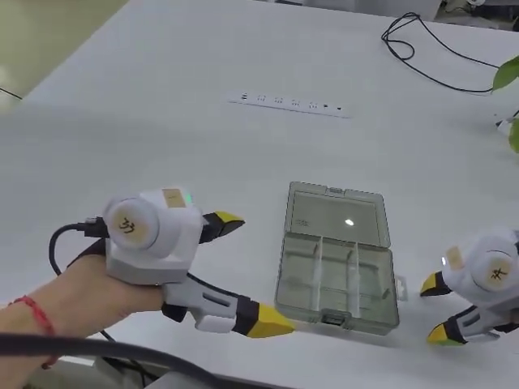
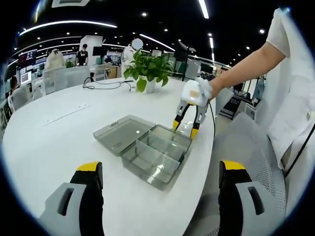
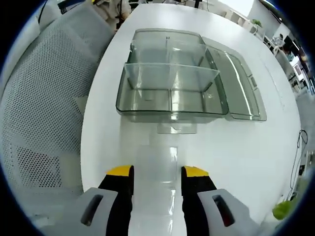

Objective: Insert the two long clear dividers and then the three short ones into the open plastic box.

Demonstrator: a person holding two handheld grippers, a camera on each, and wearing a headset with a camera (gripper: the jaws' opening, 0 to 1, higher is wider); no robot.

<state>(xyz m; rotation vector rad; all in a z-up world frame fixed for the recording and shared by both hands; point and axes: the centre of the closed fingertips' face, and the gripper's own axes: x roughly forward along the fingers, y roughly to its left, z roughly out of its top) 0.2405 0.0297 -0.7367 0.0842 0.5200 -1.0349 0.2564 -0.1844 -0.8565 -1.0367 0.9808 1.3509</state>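
White workbench (image 1: 162,121), loose clear divider (image 3: 176,129) dead ahead of our right gripper (image 3: 157,171).
Its jaws are spread, pinching nothing we can make out; the divider lies flat just beyond them, long axis across them, just beside the open plastic box (image 3: 147,101), where two upright dividers (image 3: 170,76) stand. Our left gripper (image 2: 160,166), spread wide and empty, faces the box from the far side, so we judge the right nearer.

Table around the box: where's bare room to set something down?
The widest bare patch lies between the power strip and the box. The table left of the strip is bare too. It's crowded at the near edge: left hand-held gripper, box, right hand-held gripper.
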